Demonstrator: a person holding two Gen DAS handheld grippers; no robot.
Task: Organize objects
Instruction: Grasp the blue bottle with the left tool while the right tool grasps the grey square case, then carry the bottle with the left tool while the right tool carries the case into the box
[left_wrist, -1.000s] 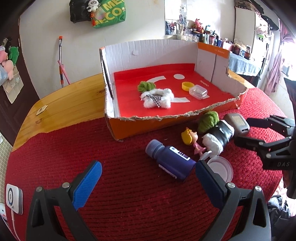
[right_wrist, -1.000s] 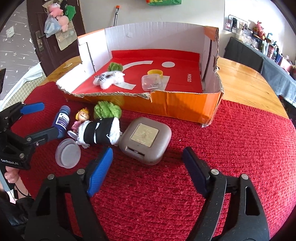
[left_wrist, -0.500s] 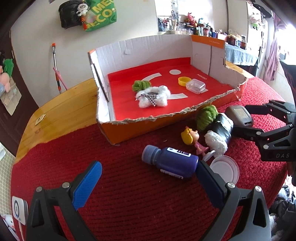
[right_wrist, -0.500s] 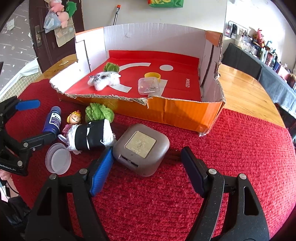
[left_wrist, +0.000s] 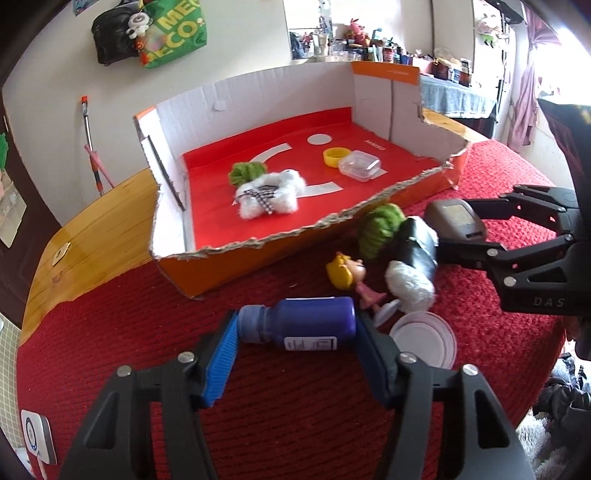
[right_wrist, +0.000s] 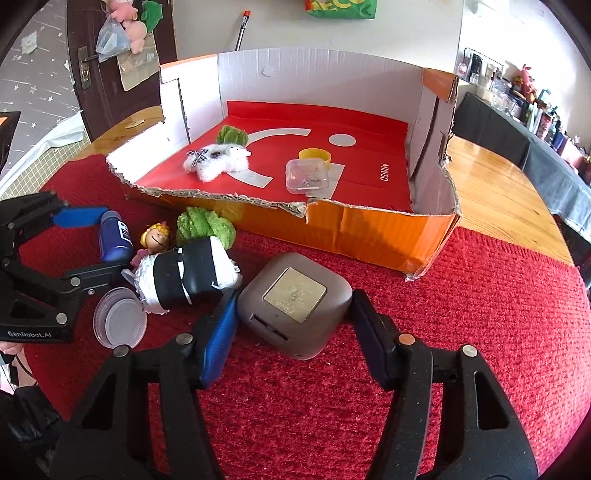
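A dark blue bottle (left_wrist: 306, 325) lies on its side on the red mat. My left gripper (left_wrist: 295, 345) is shut on it end to end; it also shows in the right wrist view (right_wrist: 114, 240). A taupe square case (right_wrist: 293, 301) sits on the mat. My right gripper (right_wrist: 293, 325) is shut on its sides. Between them lie a black-and-white fluffy roll (right_wrist: 186, 278), a green yarn ball (right_wrist: 205, 229), a small blond doll (right_wrist: 157, 240) and a clear round lid (right_wrist: 118, 321).
An open cardboard box (right_wrist: 369, 230) with a red floor stands behind, holding a white fluffy toy (right_wrist: 218, 160), a green ball (right_wrist: 231, 134), a yellow ring (right_wrist: 314, 155) and a clear plastic case (right_wrist: 306, 175). Bare wooden tabletop (right_wrist: 491, 181) lies to the right of the box.
Both grippers moved forward and closed: the left onto the blue bottle, the right onto the taupe case. Both had been open and short of these objects.
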